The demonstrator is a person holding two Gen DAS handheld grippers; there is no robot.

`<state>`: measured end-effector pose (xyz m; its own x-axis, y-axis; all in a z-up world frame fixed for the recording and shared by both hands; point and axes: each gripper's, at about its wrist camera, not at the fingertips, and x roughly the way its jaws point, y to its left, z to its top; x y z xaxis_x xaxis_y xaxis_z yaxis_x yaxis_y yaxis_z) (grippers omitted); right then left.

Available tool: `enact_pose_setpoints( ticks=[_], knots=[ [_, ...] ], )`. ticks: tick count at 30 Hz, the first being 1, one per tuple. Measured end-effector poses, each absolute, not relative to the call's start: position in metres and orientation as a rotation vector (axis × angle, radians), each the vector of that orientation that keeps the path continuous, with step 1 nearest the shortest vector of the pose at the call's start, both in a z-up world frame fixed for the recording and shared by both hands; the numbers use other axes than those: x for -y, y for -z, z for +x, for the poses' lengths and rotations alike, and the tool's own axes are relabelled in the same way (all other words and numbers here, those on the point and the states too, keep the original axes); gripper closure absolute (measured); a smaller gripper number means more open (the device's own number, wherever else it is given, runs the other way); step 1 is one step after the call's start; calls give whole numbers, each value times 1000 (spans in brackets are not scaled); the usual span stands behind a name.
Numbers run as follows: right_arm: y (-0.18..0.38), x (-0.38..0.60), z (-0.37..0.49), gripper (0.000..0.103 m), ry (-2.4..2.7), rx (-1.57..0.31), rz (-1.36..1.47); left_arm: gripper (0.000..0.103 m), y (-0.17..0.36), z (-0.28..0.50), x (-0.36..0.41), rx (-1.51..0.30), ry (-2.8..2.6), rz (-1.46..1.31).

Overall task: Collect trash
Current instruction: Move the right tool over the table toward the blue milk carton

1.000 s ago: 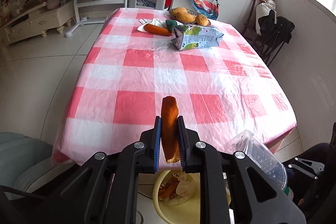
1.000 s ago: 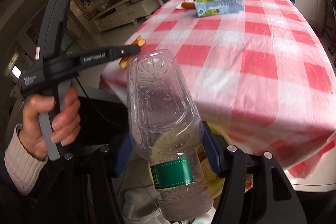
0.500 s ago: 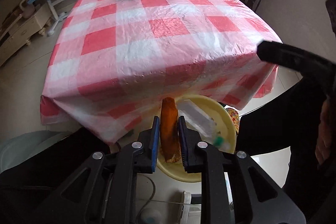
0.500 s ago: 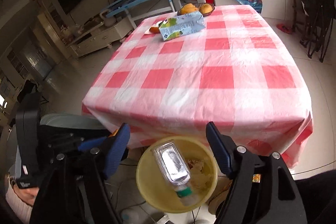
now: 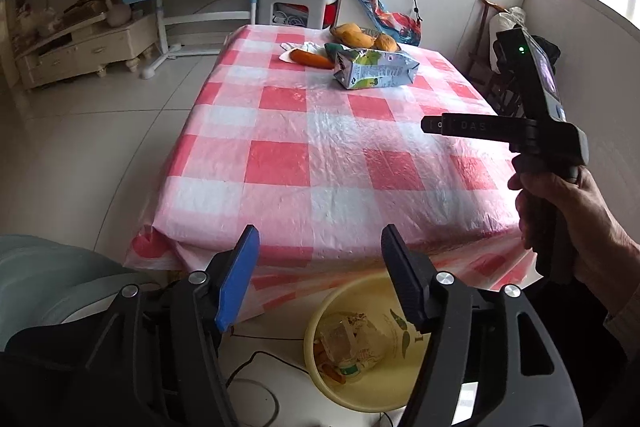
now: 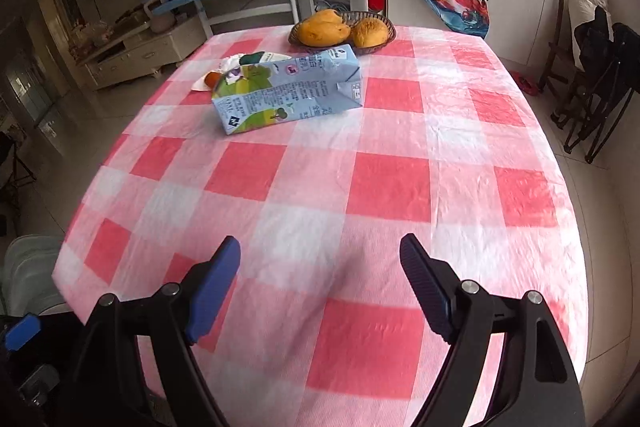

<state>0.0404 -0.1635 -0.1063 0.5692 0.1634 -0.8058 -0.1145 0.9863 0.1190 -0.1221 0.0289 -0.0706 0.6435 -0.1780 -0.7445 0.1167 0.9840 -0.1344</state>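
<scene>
Yellow mangoes (image 6: 323,31), two; one carton (image 6: 288,89); one bin (image 5: 360,343).

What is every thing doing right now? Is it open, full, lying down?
Left gripper: empty, jaws opening.
Right gripper: empty, jaws opening.
Yellow bin: on the floor by the table's near edge, trash inside.
Plastic bottle: lying in the bin.
Carton: lying on its side on the table.
Carrot: lying behind the carton.
Basket: upright, holding yellow fruit.
</scene>
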Motion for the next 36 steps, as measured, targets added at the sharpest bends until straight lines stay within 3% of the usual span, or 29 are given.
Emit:
enact_pose_setpoints(
  ticks=[7, 11, 20, 36],
  knots=[
    [121, 163, 82, 23, -127, -986, 25, 40, 71, -111, -23, -852, 183, -85],
    [125, 159, 95, 15, -120, -968, -6, 32, 71, -110, -23, -851, 185, -101],
    [127, 145, 112, 8, -114, -975, -37, 31, 70, -106, -29, -855, 187, -141],
    [124, 162, 90, 8, -48, -961, 79, 27, 67, -106, -34, -823, 140, -161]
  ],
)
